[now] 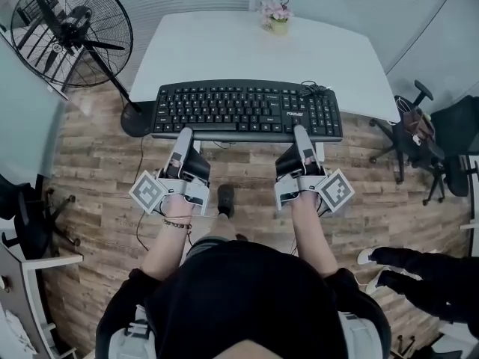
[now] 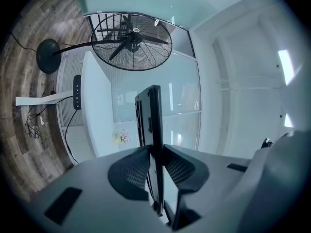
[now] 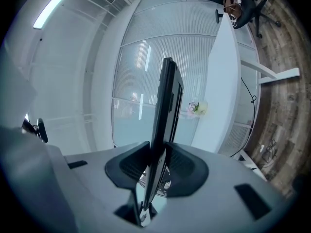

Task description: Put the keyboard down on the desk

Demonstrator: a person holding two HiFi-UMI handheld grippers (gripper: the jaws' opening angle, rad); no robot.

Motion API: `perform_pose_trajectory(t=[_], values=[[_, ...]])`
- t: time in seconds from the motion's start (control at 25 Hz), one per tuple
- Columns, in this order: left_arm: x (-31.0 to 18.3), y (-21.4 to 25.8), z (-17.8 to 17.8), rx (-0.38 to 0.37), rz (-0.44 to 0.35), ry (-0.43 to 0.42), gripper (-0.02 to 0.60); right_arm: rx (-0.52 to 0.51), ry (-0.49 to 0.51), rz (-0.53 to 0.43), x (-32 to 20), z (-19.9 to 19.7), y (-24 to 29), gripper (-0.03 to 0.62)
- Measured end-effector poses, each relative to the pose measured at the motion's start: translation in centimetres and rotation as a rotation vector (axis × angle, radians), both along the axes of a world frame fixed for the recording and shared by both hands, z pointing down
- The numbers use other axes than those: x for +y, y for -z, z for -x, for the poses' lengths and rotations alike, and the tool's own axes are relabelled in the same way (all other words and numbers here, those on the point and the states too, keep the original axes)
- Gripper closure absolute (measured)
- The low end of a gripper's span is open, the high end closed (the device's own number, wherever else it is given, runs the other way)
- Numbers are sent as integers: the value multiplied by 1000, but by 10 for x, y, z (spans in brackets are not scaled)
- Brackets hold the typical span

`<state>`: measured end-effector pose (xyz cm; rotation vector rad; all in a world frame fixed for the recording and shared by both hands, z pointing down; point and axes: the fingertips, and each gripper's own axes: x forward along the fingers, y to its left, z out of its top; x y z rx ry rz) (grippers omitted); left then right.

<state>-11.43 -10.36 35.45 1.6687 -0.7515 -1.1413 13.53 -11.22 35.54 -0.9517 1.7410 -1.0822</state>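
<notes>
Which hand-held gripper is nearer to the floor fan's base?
Left. The left hand-held gripper clamps the keyboard at its near edge, close beside the fan base; the right hand-held gripper clamps that edge near the keyboard's other end, farther away.

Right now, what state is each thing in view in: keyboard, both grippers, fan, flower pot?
keyboard: held by its near edge, keys up, seemingly lifted clear of the desk, not yet set down.
left gripper: shut on keyboard.
right gripper: shut on keyboard.
fan: upright on the floor, blades look still.
flower pot: upright near the desk's far edge.
</notes>
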Motion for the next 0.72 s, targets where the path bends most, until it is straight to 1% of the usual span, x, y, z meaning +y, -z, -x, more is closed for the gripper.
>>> perform_pose_trajectory(t=[0.16, 0.44, 0.72], values=[[-28, 1, 8, 5, 12, -4, 488, 0, -1, 5, -29, 7, 0, 487], [-41, -5, 8, 9, -3, -8, 488, -13, -2, -3, -40, 9, -7, 487], [-93, -2, 14, 10, -7, -11, 491, -14, 3, -4, -91, 14, -3, 491]])
